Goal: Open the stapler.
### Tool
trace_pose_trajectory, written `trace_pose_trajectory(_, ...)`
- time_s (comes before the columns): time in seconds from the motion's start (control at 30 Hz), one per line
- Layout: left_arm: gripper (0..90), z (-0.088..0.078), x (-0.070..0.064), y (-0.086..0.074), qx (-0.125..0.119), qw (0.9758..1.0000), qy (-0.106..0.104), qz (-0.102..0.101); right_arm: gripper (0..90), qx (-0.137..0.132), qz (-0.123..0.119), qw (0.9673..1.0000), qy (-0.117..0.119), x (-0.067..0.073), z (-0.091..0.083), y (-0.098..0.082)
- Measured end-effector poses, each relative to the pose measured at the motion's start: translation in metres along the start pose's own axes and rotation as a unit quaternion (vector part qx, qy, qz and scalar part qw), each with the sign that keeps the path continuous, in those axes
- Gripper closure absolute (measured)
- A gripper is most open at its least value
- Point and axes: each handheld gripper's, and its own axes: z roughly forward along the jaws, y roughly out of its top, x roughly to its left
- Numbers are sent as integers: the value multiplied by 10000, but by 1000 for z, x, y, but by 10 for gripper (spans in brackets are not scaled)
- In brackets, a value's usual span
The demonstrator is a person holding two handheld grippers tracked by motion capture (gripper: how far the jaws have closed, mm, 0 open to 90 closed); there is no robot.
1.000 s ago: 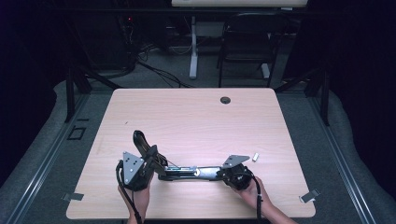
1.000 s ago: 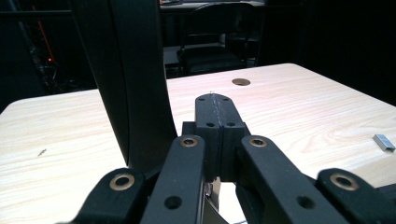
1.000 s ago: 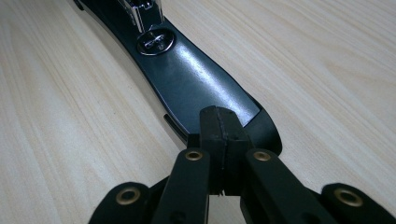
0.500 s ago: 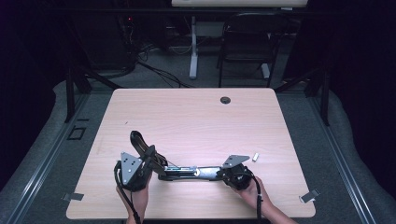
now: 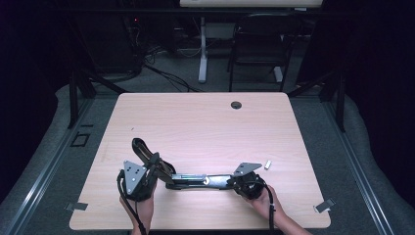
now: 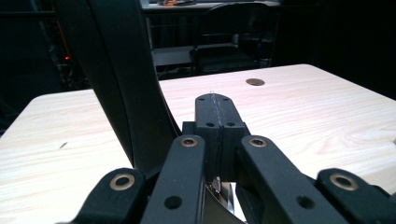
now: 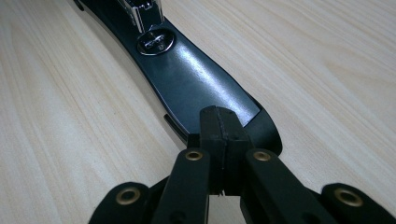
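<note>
Left hand-held gripper (image 5: pixel 157 169) & right hand-held gripper (image 5: pixel 234 182) — matte black w/ brass-ringed screw holes, grey three-cornered plate on top of each, black cable trailing. Person's forearms bare — no sleeves in the high view.

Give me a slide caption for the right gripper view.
Shut right gripper resting over the black base of an opened stapler on a wooden table.

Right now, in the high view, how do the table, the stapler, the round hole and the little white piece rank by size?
1. table
2. stapler
3. round hole
4. little white piece; it looks close to the hole in size, so that last order is unsure.
</note>
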Motion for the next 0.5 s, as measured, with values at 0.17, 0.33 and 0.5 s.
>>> trace_pose_trajectory(0.17, 900, -5, 13, -9, 31, 9995, 36, -304, 900, 4, 11, 10000, 3, 0, 0, 0)
trace_pose_trajectory(0.33, 900, -6, 14, -9, 15, 9995, 116, -293, 900, 1, 6, 10000, 3, 0, 0, 0)
trace_pose_trajectory(0.5, 900, -6, 16, -9, 13, 9994, 127, -337, 900, -3, 29, 10000, 1, 0, 0, 0)
